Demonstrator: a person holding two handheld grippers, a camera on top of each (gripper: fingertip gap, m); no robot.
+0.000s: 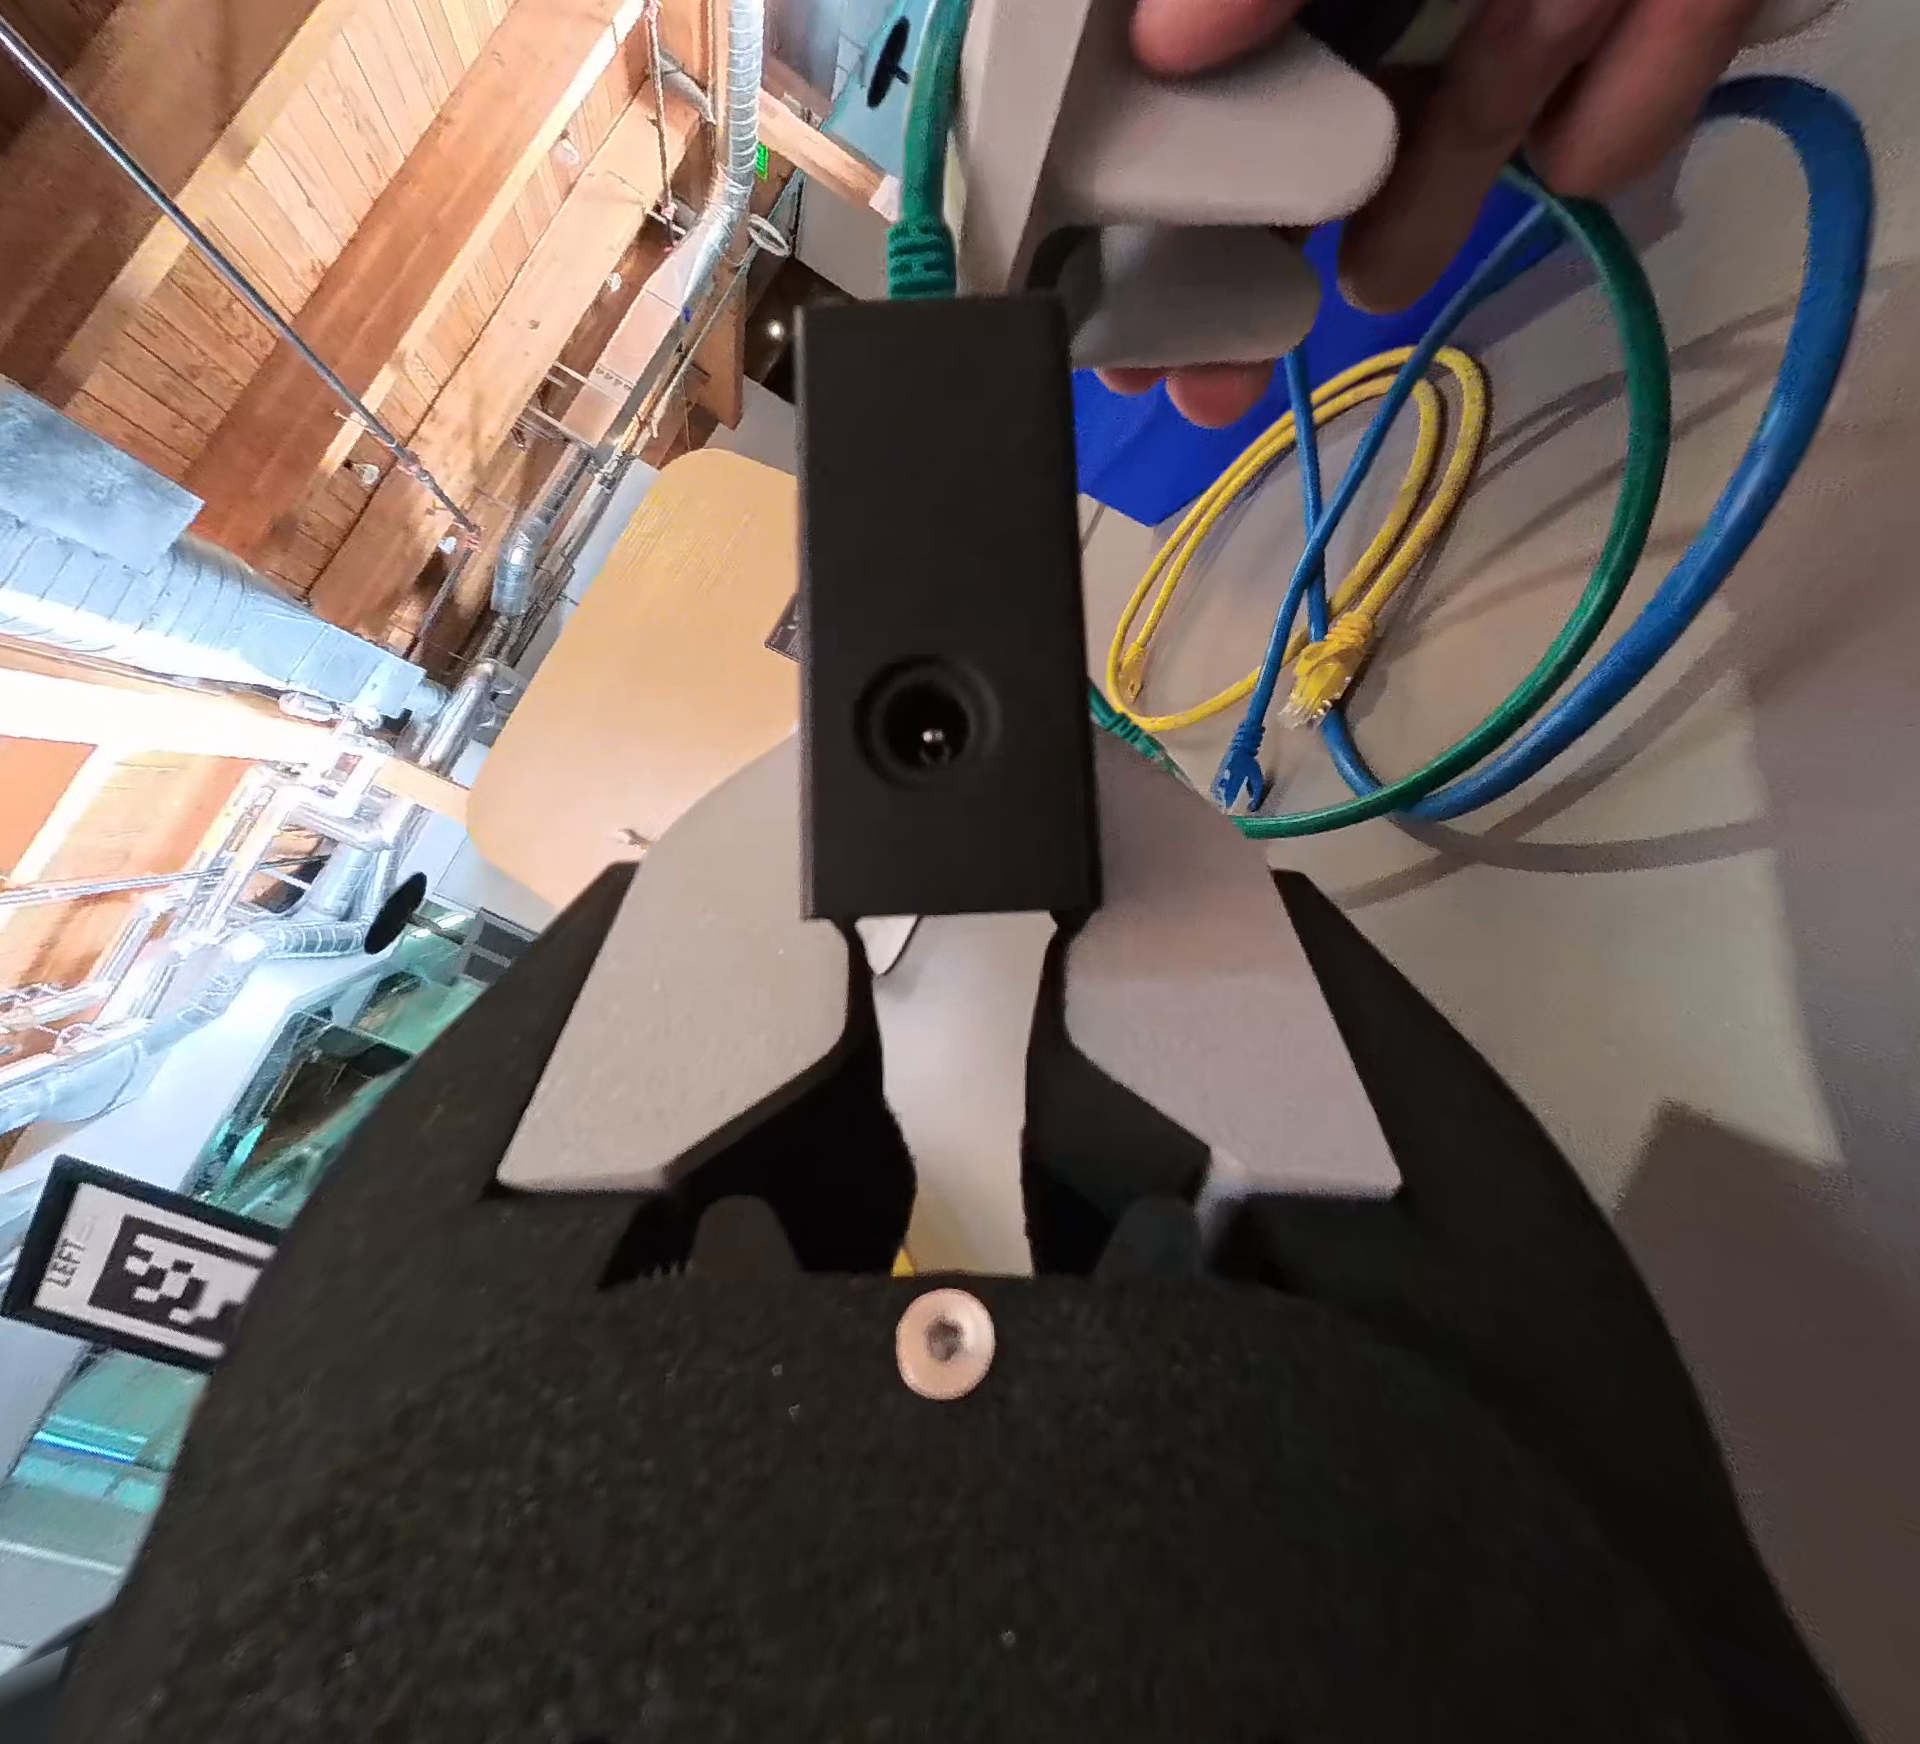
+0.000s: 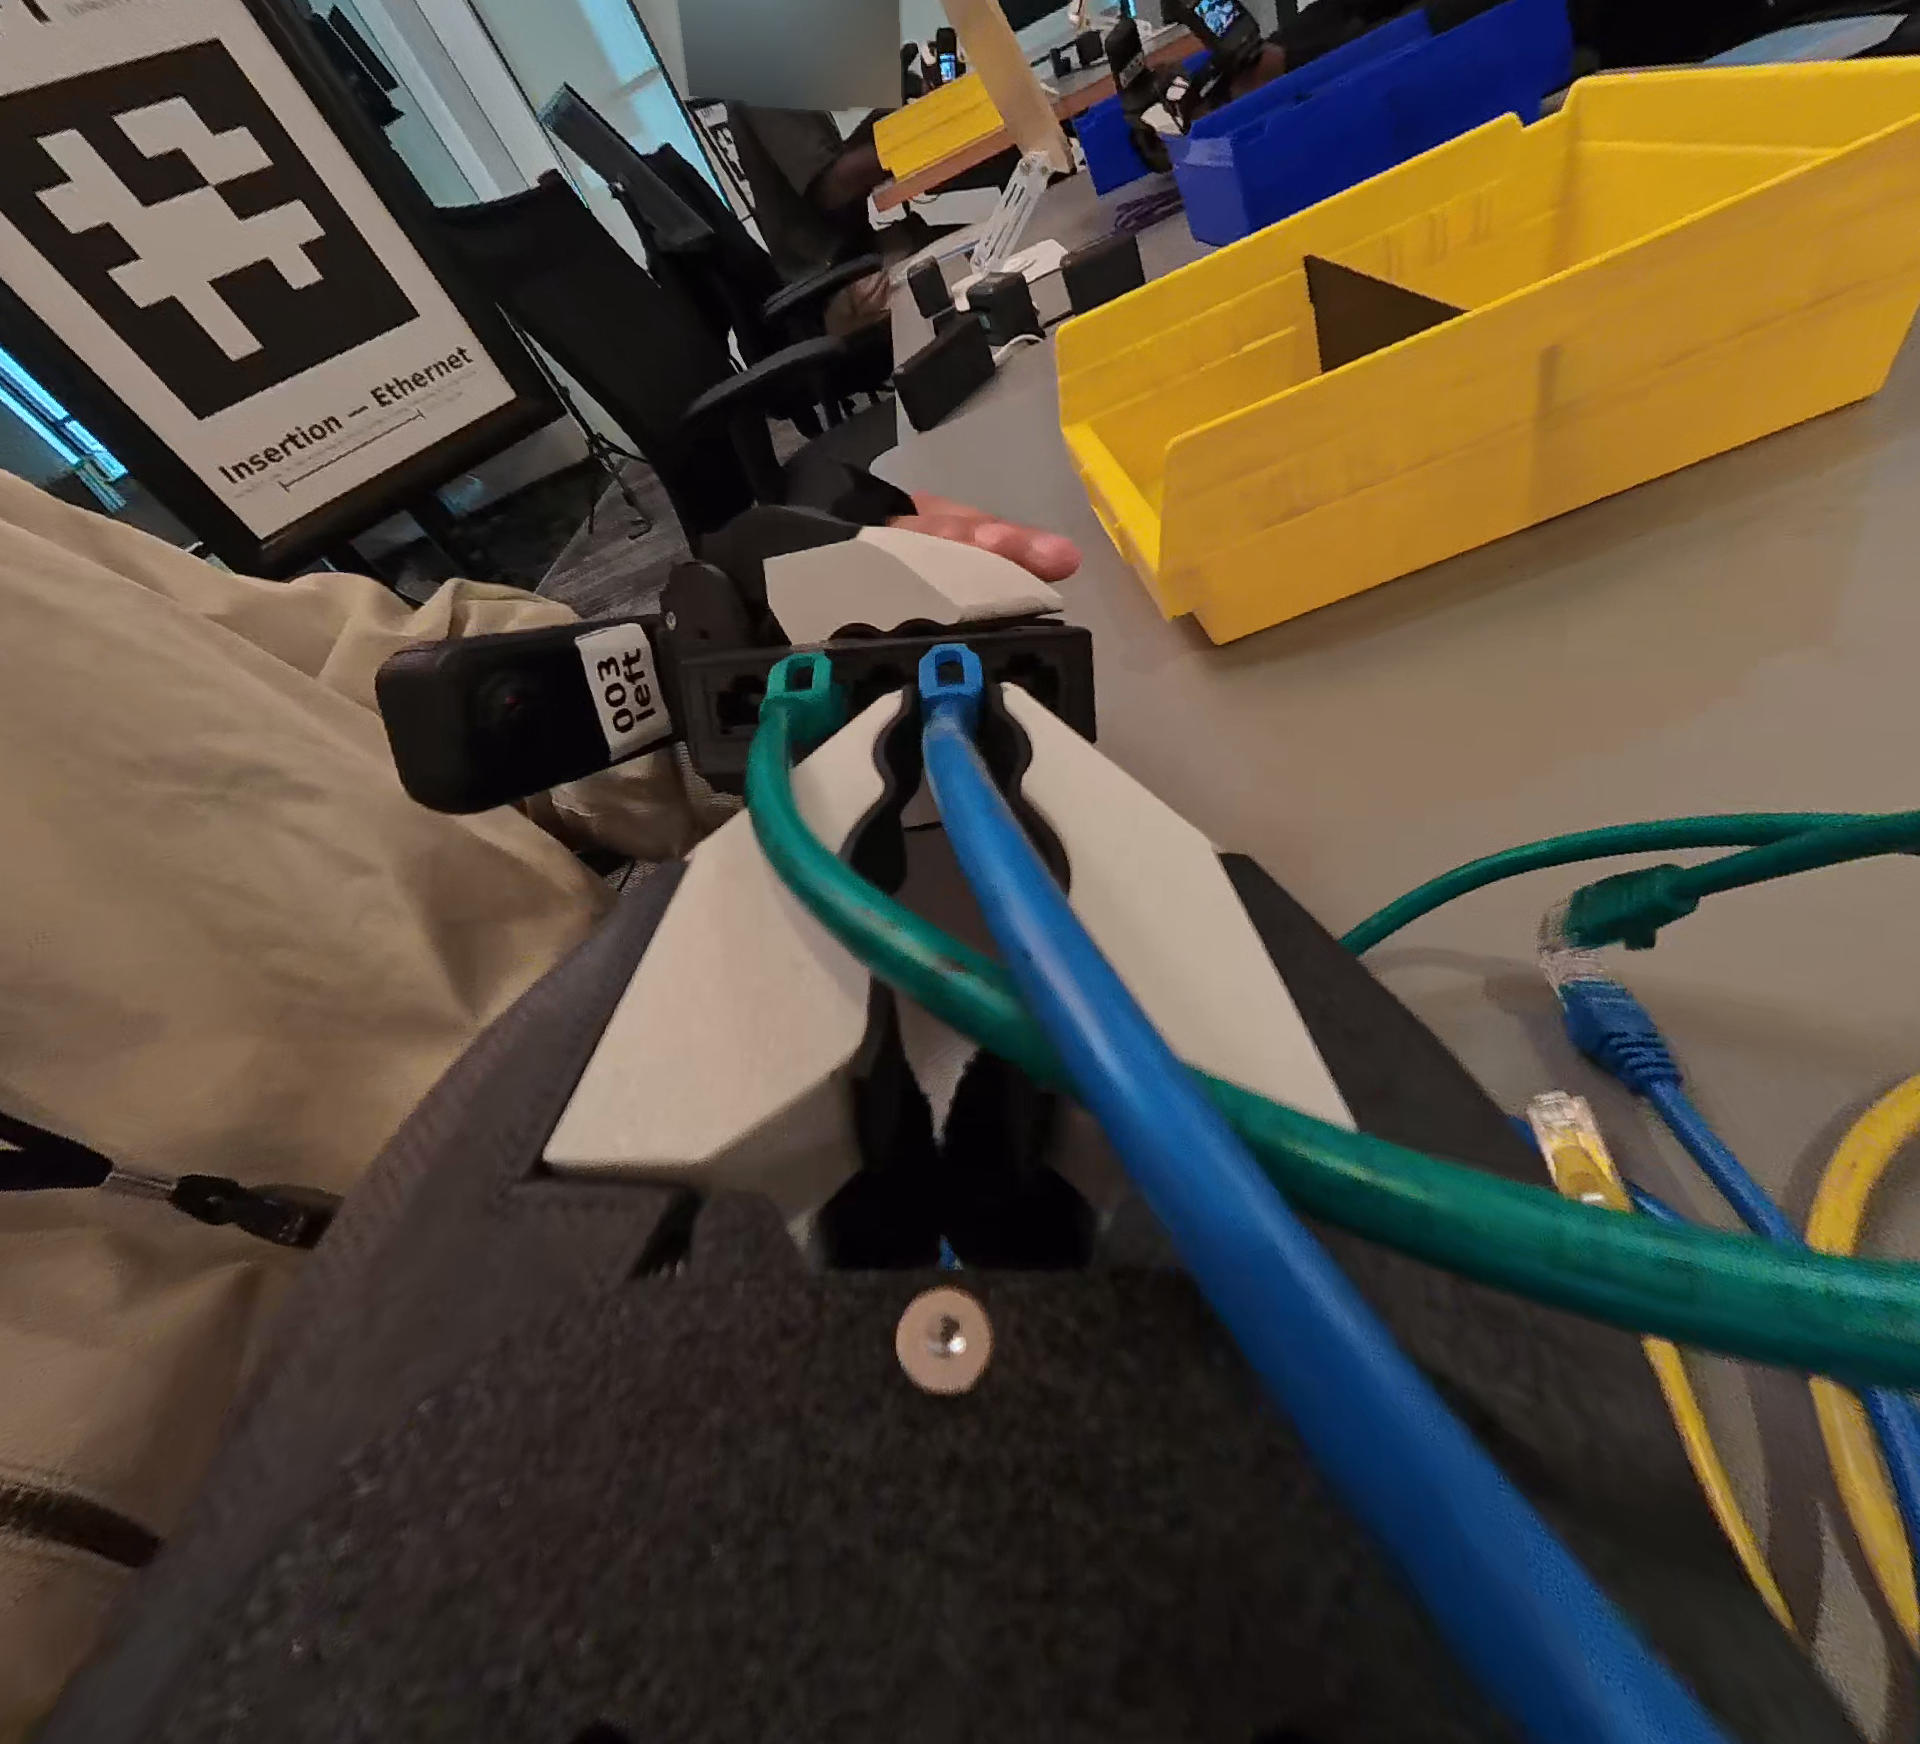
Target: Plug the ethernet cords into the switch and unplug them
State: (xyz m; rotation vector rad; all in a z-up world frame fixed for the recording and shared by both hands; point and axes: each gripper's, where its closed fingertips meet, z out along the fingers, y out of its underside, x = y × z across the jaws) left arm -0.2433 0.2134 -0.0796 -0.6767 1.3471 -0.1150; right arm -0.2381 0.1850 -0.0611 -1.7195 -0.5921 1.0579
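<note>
At switch [image 2: 894,686], right gripper [image 2: 951,738] seemingly clamps blue cord [image 2: 1143,1071].

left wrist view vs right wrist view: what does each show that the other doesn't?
Only the left wrist view: the switch's end face with a round socket, held in the left gripper, and the yellow cord's full coil.
Only the right wrist view: the port row, with the green plug and blue plug seated, and a yellow bin.
Both: the green, blue and yellow cords, and the grey table.

Two cords [image 2: 940,759] sit plugged in the switch [image 2: 1049,676], bin [image 2: 1455,447] behind it.
</note>
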